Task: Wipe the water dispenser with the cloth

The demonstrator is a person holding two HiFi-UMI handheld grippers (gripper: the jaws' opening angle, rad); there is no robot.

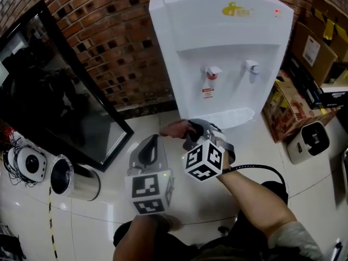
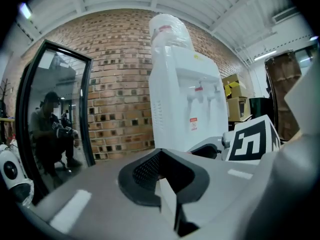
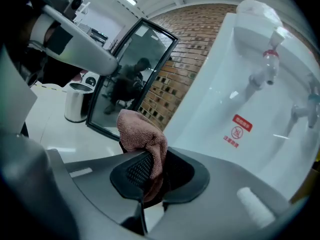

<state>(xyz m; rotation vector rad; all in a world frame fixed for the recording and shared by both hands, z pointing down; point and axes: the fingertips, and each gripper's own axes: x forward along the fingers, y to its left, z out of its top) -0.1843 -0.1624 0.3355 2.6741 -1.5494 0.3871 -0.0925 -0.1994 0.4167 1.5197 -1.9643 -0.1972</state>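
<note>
Pinkish terry cloth (image 3: 142, 136) sits clamped in the fingers of the right gripper (image 3: 149, 176) near the water dispenser (image 3: 235, 94), with the left gripper (image 2: 165, 179) fingers together and empty, so this looks like the approach, and pressing the cloth to its front comes next.

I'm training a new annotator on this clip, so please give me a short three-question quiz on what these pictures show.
1. Which tongs hold the crumpled pink terry cloth: A the left tongs, B the right tongs, or C neither?
2. True or false: the left tongs grip the shiny cylindrical steel bin.
3. In the head view, what colour is the left-hand tap of the tall white plastic water dispenser?

Key: 1 B. 2 False: nothing is between them. 3 Red.
</note>
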